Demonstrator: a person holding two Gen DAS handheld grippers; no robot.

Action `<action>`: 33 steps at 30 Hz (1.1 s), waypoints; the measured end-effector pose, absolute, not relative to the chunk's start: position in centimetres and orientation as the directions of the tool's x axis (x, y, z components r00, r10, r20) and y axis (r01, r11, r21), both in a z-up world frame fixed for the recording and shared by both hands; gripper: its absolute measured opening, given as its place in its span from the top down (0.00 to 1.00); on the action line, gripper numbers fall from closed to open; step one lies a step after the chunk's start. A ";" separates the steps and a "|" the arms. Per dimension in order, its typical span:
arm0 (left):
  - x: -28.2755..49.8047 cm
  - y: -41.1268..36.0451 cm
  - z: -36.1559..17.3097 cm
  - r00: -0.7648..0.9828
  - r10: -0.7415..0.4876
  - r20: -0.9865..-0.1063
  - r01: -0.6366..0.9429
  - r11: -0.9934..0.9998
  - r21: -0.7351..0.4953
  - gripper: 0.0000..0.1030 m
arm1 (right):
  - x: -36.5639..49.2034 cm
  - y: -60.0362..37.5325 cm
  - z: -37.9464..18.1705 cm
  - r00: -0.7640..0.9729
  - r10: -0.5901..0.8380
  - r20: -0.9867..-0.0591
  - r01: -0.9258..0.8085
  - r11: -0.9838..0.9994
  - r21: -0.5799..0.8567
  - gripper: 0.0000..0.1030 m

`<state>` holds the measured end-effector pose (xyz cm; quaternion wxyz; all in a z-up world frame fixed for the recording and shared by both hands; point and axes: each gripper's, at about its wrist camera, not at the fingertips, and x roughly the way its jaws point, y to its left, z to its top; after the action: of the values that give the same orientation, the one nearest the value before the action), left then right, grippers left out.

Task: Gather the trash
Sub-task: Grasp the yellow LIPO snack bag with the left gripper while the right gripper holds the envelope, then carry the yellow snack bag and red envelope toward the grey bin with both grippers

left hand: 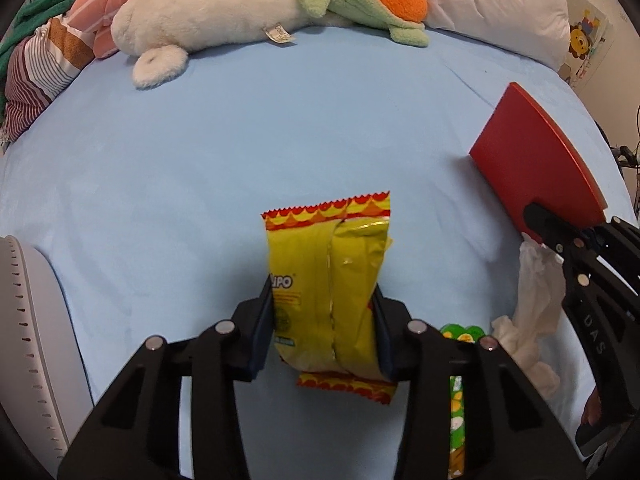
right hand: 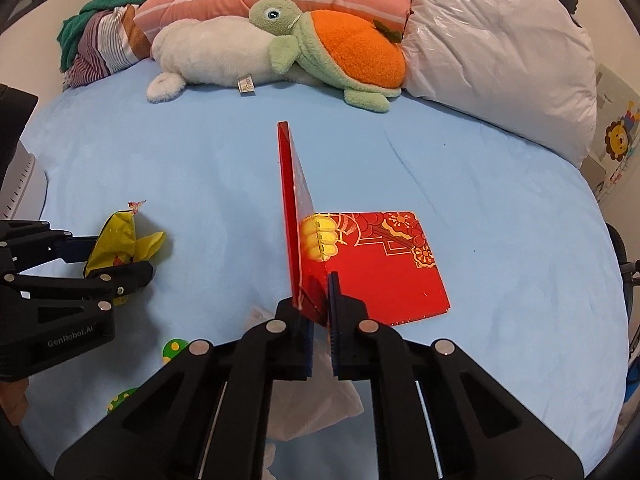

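A yellow snack wrapper (left hand: 328,248) with red-orange zigzag ends lies on the light blue bedsheet (left hand: 200,168). My left gripper (left hand: 324,292) is shut on it, both pads pressing its sides. The right wrist view shows that left gripper (right hand: 120,256) at the left, with the crumpled wrapper (right hand: 116,236) in it. My right gripper (right hand: 316,292) is shut on the fold of a red card (right hand: 384,264) with gold patterns. One leaf stands upright and the other lies flat. From the left wrist view, the right gripper (left hand: 548,228) pinches the card (left hand: 532,160) at the right.
A crumpled white tissue (left hand: 532,292) and a green spotted wrapper (left hand: 456,400) lie near both grippers. A white plush (right hand: 208,56), a turtle plush (right hand: 340,52) and pillows (right hand: 500,52) line the far side. A white ribbed appliance (left hand: 24,340) stands at the left bed edge.
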<state>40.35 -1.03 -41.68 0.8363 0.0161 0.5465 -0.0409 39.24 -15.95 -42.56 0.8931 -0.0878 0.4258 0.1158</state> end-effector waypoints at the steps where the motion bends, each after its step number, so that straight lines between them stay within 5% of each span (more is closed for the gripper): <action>1: 40.2 -0.9 -41.5 0.407 -0.055 -0.912 0.083 0.996 -0.023 0.59 | 39.1 -16.0 -42.4 0.614 0.134 -0.778 -0.283 0.957 -0.058 0.95; 33: 37.6 0.9 -34.9 0.576 -0.052 -0.816 0.051 0.998 -0.028 0.59 | 35.4 -17.2 -35.5 0.719 0.237 -0.653 -0.293 0.956 0.024 0.98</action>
<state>37.65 0.92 -34.85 0.8876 -0.0008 0.4598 -0.0290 35.41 -17.17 -35.54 0.9263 -0.0406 0.3462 0.1430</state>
